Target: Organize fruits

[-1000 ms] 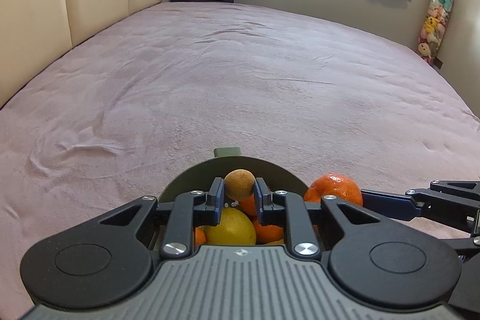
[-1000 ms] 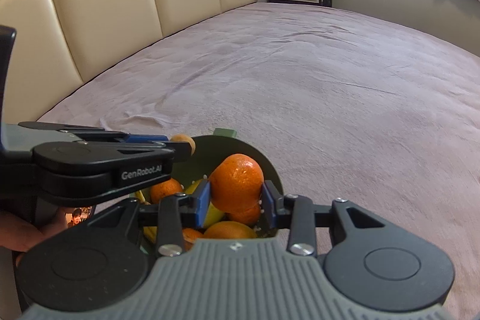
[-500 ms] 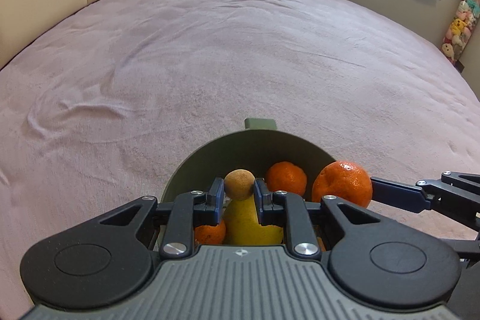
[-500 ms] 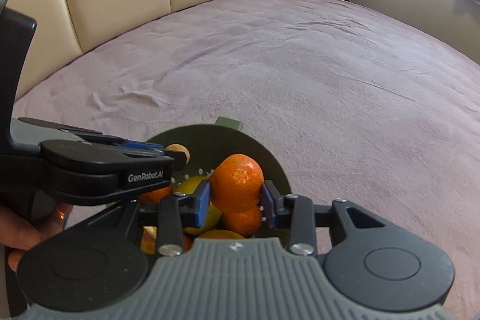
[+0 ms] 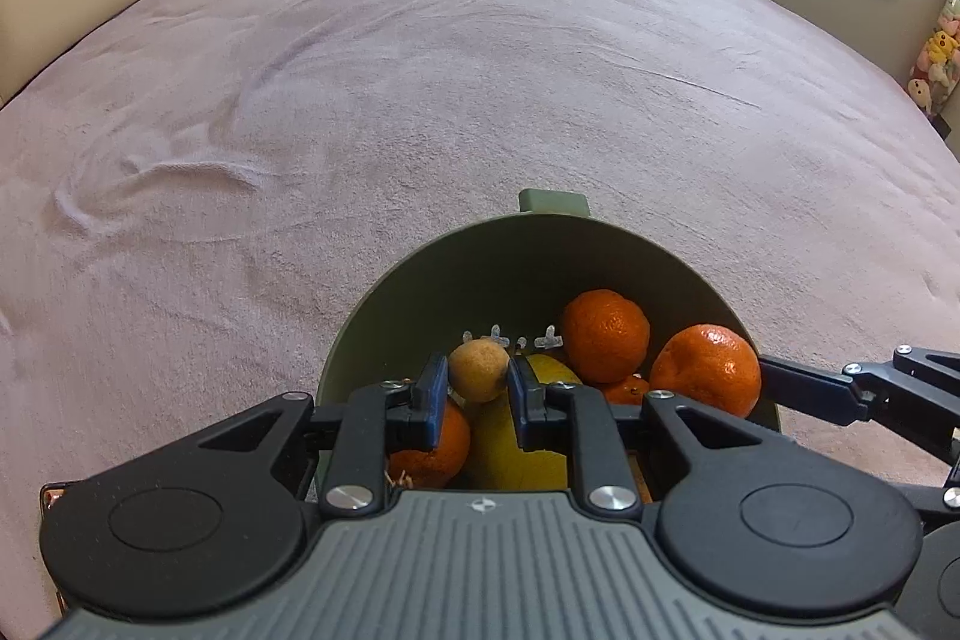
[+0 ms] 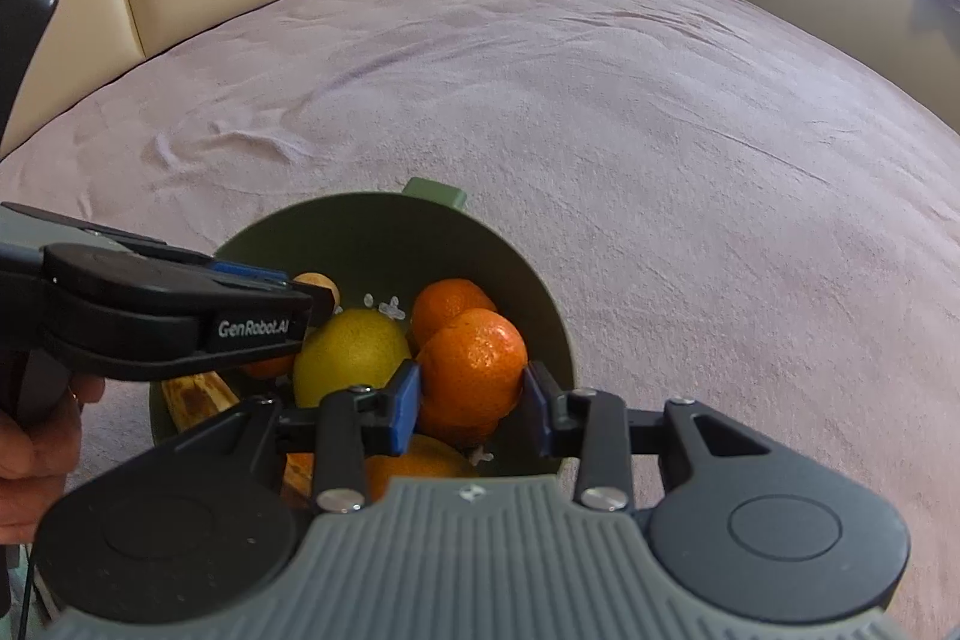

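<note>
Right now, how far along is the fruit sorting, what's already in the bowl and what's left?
Done: the green bowl already holds a yellow citrus, a mandarin and a banana.

In hand: the left hand-held gripper grips a small tan fruit, the right hand-held gripper a large mandarin, both over the bowl.

Left: releasing both. No loose fruit shows on the bed.

Bright window daylight, fisheye-warped edges

Citrus fruits (image 6: 351, 352) piled in green bowl (image 6: 540, 304)
</note>
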Tool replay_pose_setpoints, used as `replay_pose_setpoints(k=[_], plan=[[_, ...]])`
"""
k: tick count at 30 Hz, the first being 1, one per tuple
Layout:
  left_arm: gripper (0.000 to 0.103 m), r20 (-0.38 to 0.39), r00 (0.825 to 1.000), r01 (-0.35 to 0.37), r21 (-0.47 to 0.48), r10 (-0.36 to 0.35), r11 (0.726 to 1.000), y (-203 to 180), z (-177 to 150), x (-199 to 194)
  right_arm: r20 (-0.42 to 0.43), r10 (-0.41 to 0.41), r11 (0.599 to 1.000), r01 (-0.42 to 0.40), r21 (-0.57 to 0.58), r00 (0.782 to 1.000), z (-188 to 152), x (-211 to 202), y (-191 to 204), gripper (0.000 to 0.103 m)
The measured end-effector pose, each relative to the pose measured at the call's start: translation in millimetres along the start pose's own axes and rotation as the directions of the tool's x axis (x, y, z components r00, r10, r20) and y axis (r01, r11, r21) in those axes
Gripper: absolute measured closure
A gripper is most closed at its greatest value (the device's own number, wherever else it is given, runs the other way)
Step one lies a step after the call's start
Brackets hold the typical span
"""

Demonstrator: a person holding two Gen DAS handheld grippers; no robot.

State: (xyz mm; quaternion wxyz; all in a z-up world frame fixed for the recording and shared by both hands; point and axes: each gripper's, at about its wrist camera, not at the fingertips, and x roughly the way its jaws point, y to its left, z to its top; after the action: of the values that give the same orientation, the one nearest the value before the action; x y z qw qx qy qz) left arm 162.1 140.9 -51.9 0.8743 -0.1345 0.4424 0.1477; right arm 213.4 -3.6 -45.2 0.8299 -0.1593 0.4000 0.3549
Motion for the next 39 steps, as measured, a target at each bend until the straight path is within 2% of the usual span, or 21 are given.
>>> replay_pose_setpoints(k=[3, 8, 12, 18, 21, 29, 33, 37, 39], plan=[[0.079, 0.002, 1.0, 0.001, -0.007, -0.001, 1.0, 0.3, 0.1, 0.1, -0.012, -0.006, 1.0, 0.006, -0.003, 1.0, -2.4, 3.7, 0.8, 0.068], [0.07, 0.004, 1.0, 0.001, -0.018, -0.001, 1.0, 1.3, 0.2, -0.6, -0.036, -0.011, 1.0, 0.011, -0.003, 0.999, -5.8, 7.9, 0.8, 0.068], [0.051, 0.005, 0.999, 0.041, -0.027, -0.041, 0.999, 0.7, -0.3, -2.9, -0.042, -0.018, 1.0, 0.018, -0.003, 0.999, -6.8, 8.3, 0.7, 0.068], [0.037, 0.028, 0.999, 0.018, -0.013, -0.018, 1.0, -3.5, 0.5, -11.5, -0.023, -0.027, 1.0, 0.026, -0.008, 0.999, -2.8, -2.9, 1.3, 0.067], [0.03, 0.048, 0.999, 0.022, -0.015, -0.021, 1.0, -4.1, 2.2, -19.6, -0.006, -0.032, 0.999, 0.032, -0.014, 0.999, -0.9, -12.8, 3.6, 0.06], [0.027, 0.151, 0.989, -0.007, 0.04, 0.001, 0.999, -13.8, 5.7, -59.4, 0.091, -0.064, 0.998, 0.065, -0.008, 0.994, -0.1, -60.6, 8.8, 0.037], [0.025, 0.22, 0.976, -0.028, 0.084, 0.009, 0.996, -21.9, 3.1, -87.1, 0.164, -0.092, 0.995, 0.087, 0.04, 0.982, -5.1, -93.4, 10.6, 0.024], [0.023, 0.292, 0.956, -0.047, 0.136, 0.005, 0.99, -30.9, -3.6, -115.6, 0.231, -0.133, 0.989, 0.113, 0.098, 0.964, -15.7, -127.6, 11.4, 0.019], [0.017, 0.313, 0.95, -0.049, 0.157, -0.002, 0.986, -34.7, -7.6, -127.3, 0.262, -0.154, 0.984, 0.124, 0.128, 0.953, -23.2, -143.6, 11.8, 0.018]])
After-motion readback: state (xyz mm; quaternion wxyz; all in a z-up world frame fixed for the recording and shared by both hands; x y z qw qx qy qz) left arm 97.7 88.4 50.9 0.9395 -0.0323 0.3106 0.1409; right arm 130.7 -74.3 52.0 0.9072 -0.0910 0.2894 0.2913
